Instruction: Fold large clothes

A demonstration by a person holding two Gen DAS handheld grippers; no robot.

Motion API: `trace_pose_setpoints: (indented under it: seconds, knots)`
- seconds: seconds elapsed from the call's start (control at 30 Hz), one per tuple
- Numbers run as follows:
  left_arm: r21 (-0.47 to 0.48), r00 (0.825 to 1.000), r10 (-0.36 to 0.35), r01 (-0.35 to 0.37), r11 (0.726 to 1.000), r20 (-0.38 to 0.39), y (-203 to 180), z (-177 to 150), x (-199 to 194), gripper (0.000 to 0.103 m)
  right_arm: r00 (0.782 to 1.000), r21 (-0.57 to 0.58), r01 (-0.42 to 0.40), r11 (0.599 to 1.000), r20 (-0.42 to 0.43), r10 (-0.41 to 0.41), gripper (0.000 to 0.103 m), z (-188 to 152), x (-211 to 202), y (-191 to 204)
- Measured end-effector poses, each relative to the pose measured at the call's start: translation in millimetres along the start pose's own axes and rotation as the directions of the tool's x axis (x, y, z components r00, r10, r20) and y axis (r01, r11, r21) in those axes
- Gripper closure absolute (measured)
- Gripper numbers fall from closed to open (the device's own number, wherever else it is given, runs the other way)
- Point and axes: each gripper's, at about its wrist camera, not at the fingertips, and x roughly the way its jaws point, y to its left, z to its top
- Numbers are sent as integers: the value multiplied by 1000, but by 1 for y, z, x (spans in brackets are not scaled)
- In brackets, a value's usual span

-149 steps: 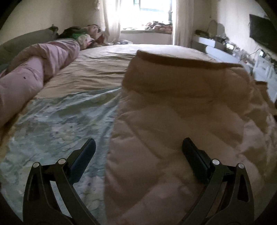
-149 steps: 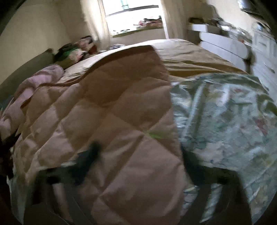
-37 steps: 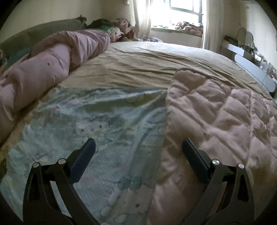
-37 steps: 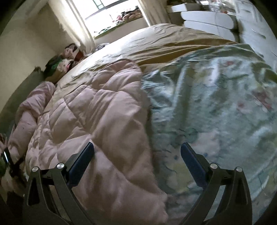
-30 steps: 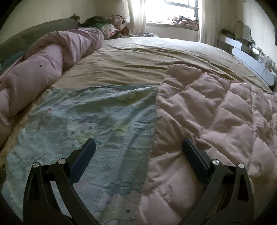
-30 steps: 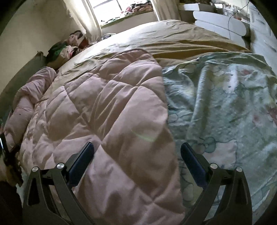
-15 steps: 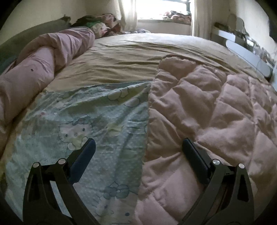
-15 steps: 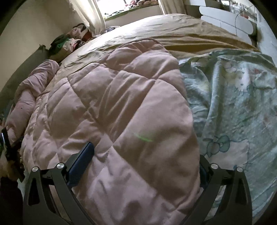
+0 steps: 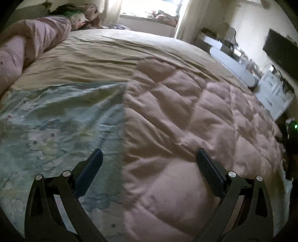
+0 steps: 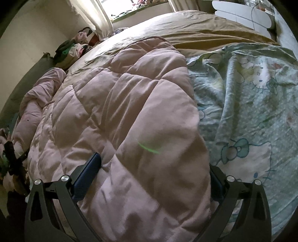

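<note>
Two wide claws, left claw (image 9: 149,163) and right claw (image 10: 154,167), over the pink quilt (image 10: 130,111).

The quilt (image 9: 186,121) is soft pink, stitched in big squares. Beside the quilt lies a sheet (image 9: 55,121) that is pale blue-green with white cartoon cats and blue bows. Behind the quilt the bed cover (image 9: 104,54) is plain tan. A rolled blanket (image 9: 28,42) left of the quilt is pink too. The gripper fingers (image 9: 89,171) are dark blue on black arms. The curtain (image 10: 93,14) is cream.
</note>
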Motion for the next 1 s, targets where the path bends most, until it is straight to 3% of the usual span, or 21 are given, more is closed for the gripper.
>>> trace_pose_setpoints:
  seconds: [0.03, 0.1, 0.3, 0.5, 0.8, 1.0]
  knots:
    - [-3, 998, -58, 58, 998, -34, -5, -2, 7, 9, 1000, 1, -6, 1000, -2, 6, 4, -1, 0, 0]
    - [-38, 992, -108, 106, 994, -69, -8, -5, 17, 9, 1000, -2, -25, 1000, -11, 25, 4, -2, 1, 3]
    - [-78, 988, -77, 67, 995, -131, -13, -5, 36, 8, 997, -7, -55, 998, -54, 55, 4, -3, 6, 5]
    - [-46, 990, 7, -14, 999, -142, -29, -1, 40, 8, 989, 52, -72, 996, -128, 79, 4, -3, 23, -1]
    - [-32, 993, 39, -43, 999, -112, -40, 0, 44, 8, 995, 0, -36, 999, -95, 36, 4, -5, 16, 9]
    - [-22, 995, 23, -25, 999, -96, -40, 1, 43, 17, 998, -50, -25, 998, -62, 22, 21, -8, 6, 17]
